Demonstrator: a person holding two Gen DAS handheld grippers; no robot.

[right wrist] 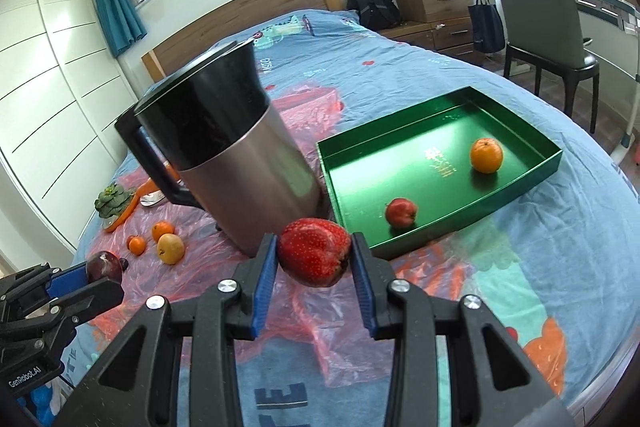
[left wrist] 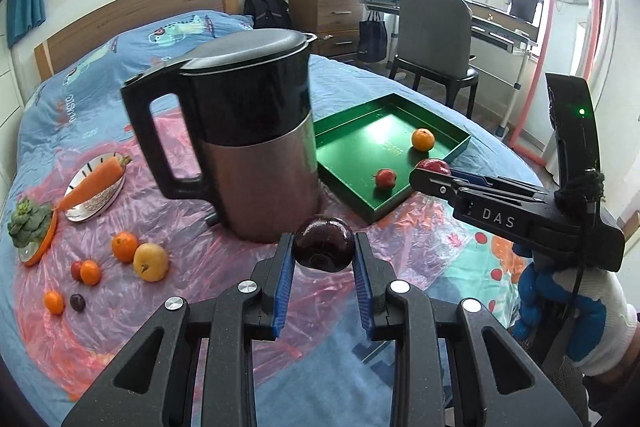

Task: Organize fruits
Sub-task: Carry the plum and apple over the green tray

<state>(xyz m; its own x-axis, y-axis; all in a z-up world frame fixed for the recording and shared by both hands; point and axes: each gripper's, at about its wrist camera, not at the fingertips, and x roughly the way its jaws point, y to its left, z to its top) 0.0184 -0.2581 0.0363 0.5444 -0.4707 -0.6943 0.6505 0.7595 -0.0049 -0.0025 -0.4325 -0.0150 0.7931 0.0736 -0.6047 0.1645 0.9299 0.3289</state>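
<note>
Counting what lies on the bed (left wrist: pixel 360 75): one green tray (left wrist: pixel 460 147), one kettle (left wrist: pixel 248 147), two small dishes, and loose fruit on a pink plastic sheet (left wrist: pixel 180 299).

Left hand-held gripper (left wrist: pixel 323 247): closed on one dark plum (left wrist: pixel 323 245), blue pads pressed to both sides, held above the sheet in front of the kettle.

Right hand-held gripper (right wrist: pixel 314 259): closed on one red speckled fruit (right wrist: pixel 314 257), strawberry-like in skin, pads on both sides, held just short of the tray's near corner. In the left wrist view this gripper is seen from the side, in a gloved hand (left wrist: pixel 592 319).

Tray contents, count 2: one orange (right wrist: pixel 486 155) toward the far right side, one small red fruit (right wrist: pixel 401 213) near the front wall. They lie well apart.

Loose fruit on the sheet, left of the kettle, count 6 in the left wrist view: one orange (left wrist: pixel 125 247) touching one yellow pear-like fruit (left wrist: pixel 151 262); one small orange fruit (left wrist: pixel 90 272) touching a small dark red one (left wrist: pixel 76 270); one small orange fruit (left wrist: pixel 54 302) just beside one small dark plum (left wrist: pixel 77 302).

Dishes, far left: one holds a carrot (left wrist: pixel 94 183), tilted over the rim; the other holds one green leafy rosette (left wrist: pixel 30 223).

Kettle stands upright, lid shut, just left of the tray.
</note>
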